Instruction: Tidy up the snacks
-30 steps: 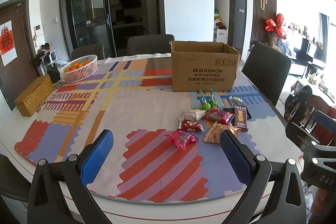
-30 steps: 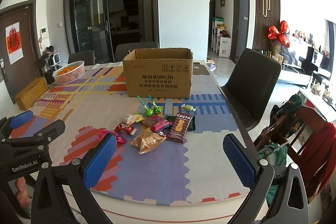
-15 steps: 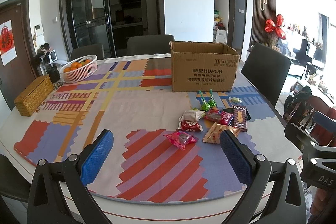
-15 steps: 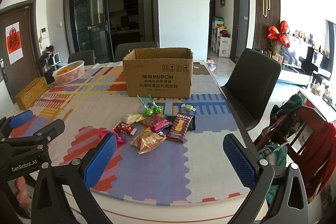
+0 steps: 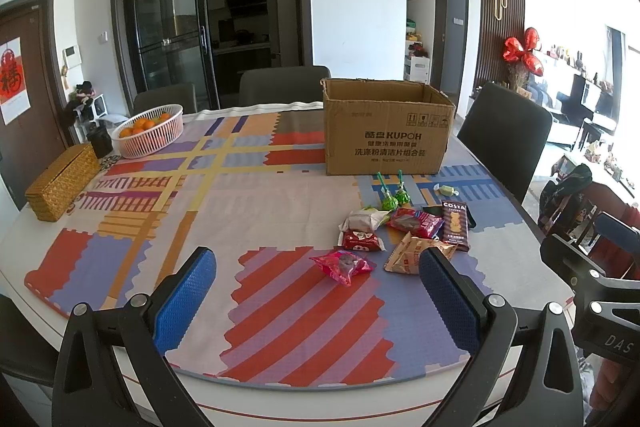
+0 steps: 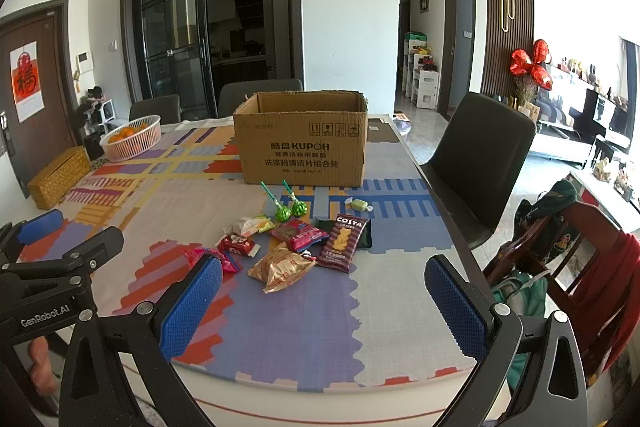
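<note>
Several snack packets lie in a loose cluster on the patterned table: a pink packet (image 5: pixel 342 266), a gold packet (image 6: pixel 280 267), a brown COSTA packet (image 6: pixel 343 242), a red packet (image 5: pixel 360 241), two green lollipops (image 6: pixel 290 211) and a small green candy (image 6: pixel 358 203). An open cardboard box (image 5: pixel 386 131) stands behind them, also seen as the cardboard box (image 6: pixel 302 143) in the right wrist view. My left gripper (image 5: pixel 316 299) hovers open near the table's front edge, short of the pink packet. My right gripper (image 6: pixel 324 305) is open too, nothing between its fingers.
A white basket of oranges (image 5: pixel 148 131) and a woven box (image 5: pixel 60 181) sit at the table's far left. Dark chairs (image 6: pixel 480 155) ring the table. A red garment hangs over a wooden chair (image 6: pixel 580 267) to the right.
</note>
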Tool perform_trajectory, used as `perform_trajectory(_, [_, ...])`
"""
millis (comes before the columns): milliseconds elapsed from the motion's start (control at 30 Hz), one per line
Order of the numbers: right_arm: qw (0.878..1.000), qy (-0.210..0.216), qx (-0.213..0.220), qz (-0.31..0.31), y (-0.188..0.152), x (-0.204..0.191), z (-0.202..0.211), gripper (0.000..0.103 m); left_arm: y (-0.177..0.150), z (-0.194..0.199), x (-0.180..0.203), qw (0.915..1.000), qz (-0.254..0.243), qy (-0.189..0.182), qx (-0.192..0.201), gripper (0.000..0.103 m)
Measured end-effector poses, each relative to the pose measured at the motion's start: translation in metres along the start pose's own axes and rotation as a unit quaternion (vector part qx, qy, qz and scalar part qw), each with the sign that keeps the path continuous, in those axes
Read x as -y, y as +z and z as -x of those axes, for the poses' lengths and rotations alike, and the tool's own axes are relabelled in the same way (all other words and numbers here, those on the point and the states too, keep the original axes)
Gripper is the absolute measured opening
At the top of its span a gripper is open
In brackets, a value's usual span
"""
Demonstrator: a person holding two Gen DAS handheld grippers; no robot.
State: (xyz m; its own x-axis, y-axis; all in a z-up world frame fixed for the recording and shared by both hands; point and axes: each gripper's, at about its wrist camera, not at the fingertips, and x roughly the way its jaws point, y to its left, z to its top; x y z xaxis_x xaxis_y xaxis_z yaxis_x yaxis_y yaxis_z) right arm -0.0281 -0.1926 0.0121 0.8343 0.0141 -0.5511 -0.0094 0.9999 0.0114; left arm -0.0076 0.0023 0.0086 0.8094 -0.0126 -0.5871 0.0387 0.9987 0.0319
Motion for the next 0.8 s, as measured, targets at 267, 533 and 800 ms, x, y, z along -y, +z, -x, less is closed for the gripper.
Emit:
perform_trajectory(267, [1.0,0.0,0.0,0.0,0.001,-0.001,0.001,0.102,0.0,0.0,0.0,1.0,0.0,-0.001,-0.001,0.103])
perform_trajectory(533, [1.0,0.0,-0.002,0.0,0.001,-0.001,0.001,0.102,-0.001,-0.001,0.004,1.0,0.0,-0.002,-0.003,0.103])
perform_trajectory(800, [1.0,0.009,-0.019,0.005,-0.004,0.002,-0.016,0.102,-0.004,-0.007,0.006,1.0,0.003,-0.001,-0.006,0.103])
